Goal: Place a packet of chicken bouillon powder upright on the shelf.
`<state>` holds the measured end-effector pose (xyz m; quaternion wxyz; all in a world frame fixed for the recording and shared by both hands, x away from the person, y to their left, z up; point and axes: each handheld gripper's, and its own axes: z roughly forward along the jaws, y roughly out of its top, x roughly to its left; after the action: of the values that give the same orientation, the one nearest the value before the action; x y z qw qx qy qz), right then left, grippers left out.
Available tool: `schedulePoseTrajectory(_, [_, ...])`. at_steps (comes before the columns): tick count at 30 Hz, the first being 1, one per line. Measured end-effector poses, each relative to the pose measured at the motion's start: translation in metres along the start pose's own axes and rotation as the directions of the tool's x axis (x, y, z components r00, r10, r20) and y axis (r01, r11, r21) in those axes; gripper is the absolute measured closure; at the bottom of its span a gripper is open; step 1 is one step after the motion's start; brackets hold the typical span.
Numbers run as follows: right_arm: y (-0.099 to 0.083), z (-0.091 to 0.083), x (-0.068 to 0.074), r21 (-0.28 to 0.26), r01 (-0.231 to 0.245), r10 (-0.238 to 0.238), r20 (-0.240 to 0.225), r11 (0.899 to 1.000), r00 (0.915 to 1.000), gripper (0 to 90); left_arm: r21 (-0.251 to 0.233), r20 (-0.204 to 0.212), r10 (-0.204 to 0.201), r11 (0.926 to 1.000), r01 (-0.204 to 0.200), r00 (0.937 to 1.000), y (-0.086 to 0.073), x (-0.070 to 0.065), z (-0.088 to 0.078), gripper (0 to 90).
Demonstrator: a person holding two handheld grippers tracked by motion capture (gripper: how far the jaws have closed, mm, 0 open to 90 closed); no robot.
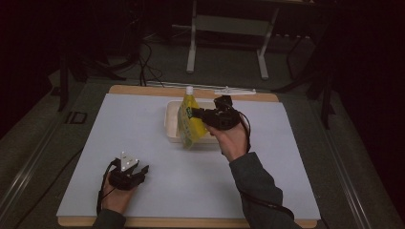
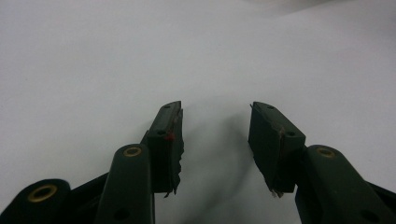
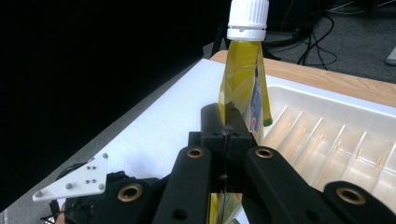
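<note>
R tongs (image 1: 197,113) are clamped tight on a yellow spouted drink pouch (image 1: 188,125) w/ a white screw cap (image 3: 247,18). In the right gripper view the jaws sit fully together on the pouch's thin side seam, roughly mid-height, cap up. Pouch hangs upright over the near-left corner of a white ribbed plastic tray (image 1: 170,125), which sits toward the far middle of the desk (image 1: 143,124). Can't tell if the pouch bottom touches the tray floor/rim or clears it; looks close either way.

L tongs (image 1: 141,171) rest low at the near-left of the desk, well apart from pouch & tray. Jaws stand wide apart w/ nothing between them, just bare white surface in the left gripper view. Idle.

Step in hand, as I read it: pouch carried at the tray, either going in or coming out. Direction not decidable from this alone.

Next move needs: keep the pinch firm, since the seam is thin & slick and the pouch is heavy below the grip, so it may swing or slip. If placing: move further over the tray, lower till the base is supported, maybe lay it flat along the ribs, then release. If removing: lift clear of the rim before moving sideways. L tongs could steady the tray if it shifts.
</note>
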<state>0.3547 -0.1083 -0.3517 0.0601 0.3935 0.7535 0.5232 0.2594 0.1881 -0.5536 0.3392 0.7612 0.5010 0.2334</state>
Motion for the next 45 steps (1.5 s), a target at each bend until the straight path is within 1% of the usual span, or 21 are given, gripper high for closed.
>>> schedulePoseTrajectory(14, [0.011,0.005,-0.002,-0.014,0.006,-0.006,0.037,1.000,0.9993,90.0,0.000,0.001,0.001,1.0000,-0.001,1.0000,0.000,0.000,0.000,54.4])
schedulePoseTrajectory(24, [0.016,0.011,-0.004,-0.035,0.000,0.002,0.064,0.999,0.9980,90.0,0.001,0.001,0.001,1.0000,-0.001,1.0000,0.000,0.000,0.000,54.4])
schedulePoseTrajectory(33, [0.018,0.022,-0.005,-0.055,-0.027,0.031,0.082,0.998,0.9962,90.0,0.002,0.002,0.002,1.0000,-0.002,1.0000,0.000,0.000,0.000,54.4])
schedulePoseTrajectory(38, [0.019,0.028,-0.006,-0.070,-0.051,0.057,0.092,0.996,0.9942,90.0,0.002,0.003,0.001,1.0000,-0.001,1.0000,0.000,0.000,0.000,54.4])
schedulePoseTrajectory(45, [0.019,0.037,-0.006,-0.087,-0.064,0.074,0.122,0.994,0.9898,90.0,0.002,0.004,0.002,1.0000,-0.002,1.0000,0.000,0.000,0.000,54.4])
